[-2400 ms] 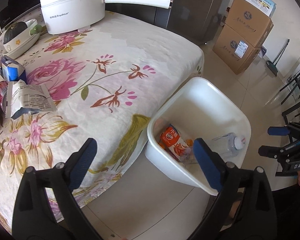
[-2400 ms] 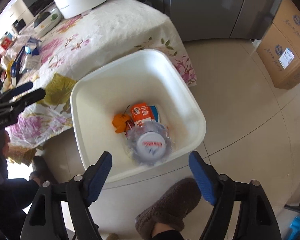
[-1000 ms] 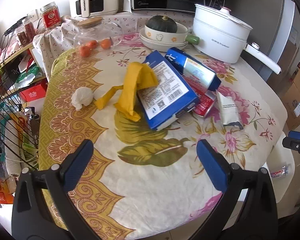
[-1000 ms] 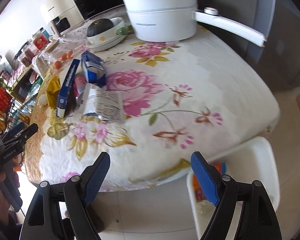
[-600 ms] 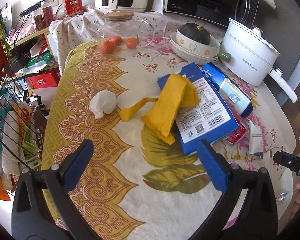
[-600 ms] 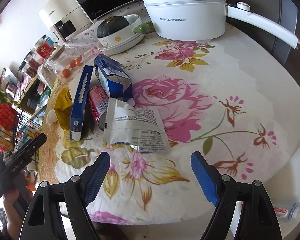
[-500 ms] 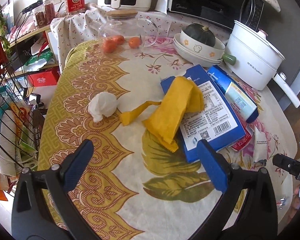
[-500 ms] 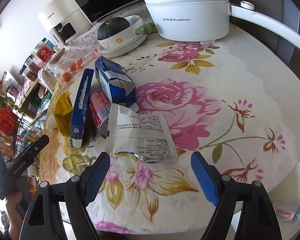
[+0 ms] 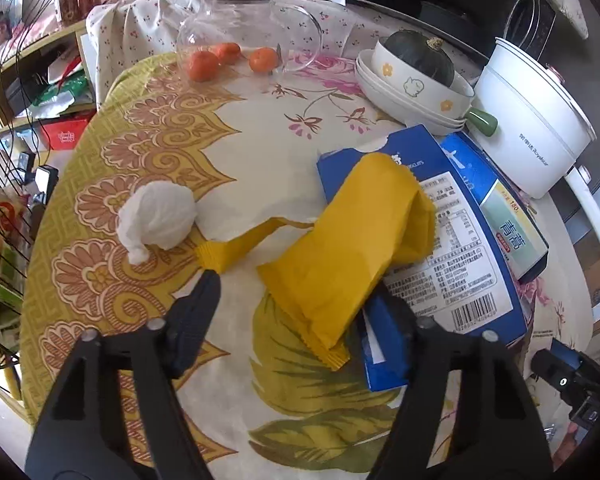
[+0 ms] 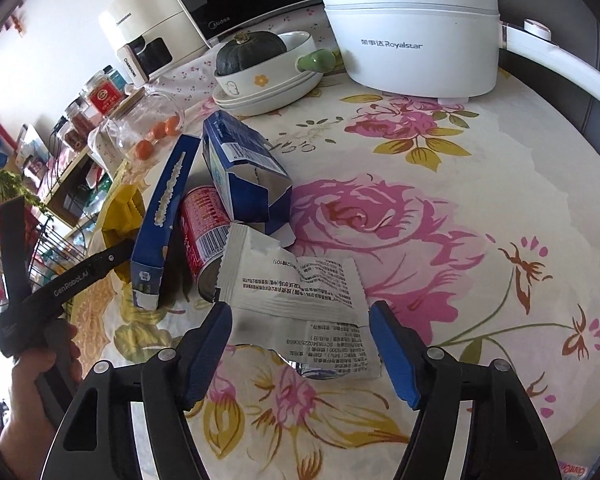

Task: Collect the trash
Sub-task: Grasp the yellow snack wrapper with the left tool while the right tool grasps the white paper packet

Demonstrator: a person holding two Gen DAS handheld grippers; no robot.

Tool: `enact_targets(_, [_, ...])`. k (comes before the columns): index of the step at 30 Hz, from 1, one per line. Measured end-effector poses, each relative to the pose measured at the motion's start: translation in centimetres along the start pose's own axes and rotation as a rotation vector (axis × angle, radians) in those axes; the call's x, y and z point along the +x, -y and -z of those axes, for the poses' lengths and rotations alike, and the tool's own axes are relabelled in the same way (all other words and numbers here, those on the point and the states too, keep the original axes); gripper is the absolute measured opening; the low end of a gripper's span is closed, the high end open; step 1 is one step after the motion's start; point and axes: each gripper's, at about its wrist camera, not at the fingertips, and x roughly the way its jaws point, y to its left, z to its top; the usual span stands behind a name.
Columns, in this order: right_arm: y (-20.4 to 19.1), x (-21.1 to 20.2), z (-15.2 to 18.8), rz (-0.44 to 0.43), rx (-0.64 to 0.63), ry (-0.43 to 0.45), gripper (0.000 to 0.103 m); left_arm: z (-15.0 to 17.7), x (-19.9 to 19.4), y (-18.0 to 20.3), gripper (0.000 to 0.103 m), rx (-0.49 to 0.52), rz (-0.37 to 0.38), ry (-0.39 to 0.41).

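A yellow wrapper (image 9: pixel 360 240) lies on the table, draped over a flat blue box (image 9: pixel 456 248). My left gripper (image 9: pixel 296 304) is open, its jaws on either side of the wrapper's near end. A crumpled white tissue (image 9: pixel 156 216) lies to its left. In the right wrist view a torn white wrapper (image 10: pixel 300 296) lies flat; my right gripper (image 10: pixel 300 332) is open around its near edge. Behind it are a red can (image 10: pixel 204 236), a torn blue carton (image 10: pixel 244 176) and the blue box on edge (image 10: pixel 164 208).
A white electric pot (image 10: pixel 412 24) and stacked bowls with a dark squash (image 10: pixel 256 64) stand at the table's back. A glass jar with oranges (image 9: pixel 240 40) lies at the far side. Shelves and a wire rack (image 9: pixel 4 160) flank the table's left.
Both grippers have moved down and closer to the table. The left one now straddles the yellow wrapper, the right one the white wrapper, and both openings have narrowed.
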Motion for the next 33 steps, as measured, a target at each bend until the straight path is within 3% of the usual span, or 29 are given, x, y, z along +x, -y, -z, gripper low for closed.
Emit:
enact_targets(2, [0.1,0.4,0.1,0.003,0.0,-0.015,0.049,0.0,0.1,-0.1,0.05,-0.012,0.045,-0.003])
enact_targets(4, [0.1,0.4,0.2,0.01,-0.013,-0.013,0.038,0.0,0.2,0.1,0.027,-0.006,0.075,-0.011])
enact_targets(6, [0.0,0.1,0.3,0.011,-0.031,-0.01,0.029,0.1,0.0,0.5,0.014,0.016,0.089,-0.011])
enact_targets(9, [-0.2,-0.9,0.4,0.011,-0.054,0.001,0.016,0.3,-0.5,0.9,0.011,0.043,0.092,-0.009])
enact_targets(11, [-0.3,-1.7,0.5,0.014,-0.065,0.012,0.015,0.2,-1.0,1.0,0.011,0.048,0.095,-0.007])
enact_targets(23, [0.3,-7.0,1.4,0.035,-0.101,0.069,0.014,1.4,-5.2,1.7,0.01,0.074,0.148,0.015])
enact_targets(33, [2.2,-10.9,2.7,0.066,-0.093,0.1,0.014,3.3,-7.3,4.5,0.01,0.12,0.212,-0.008])
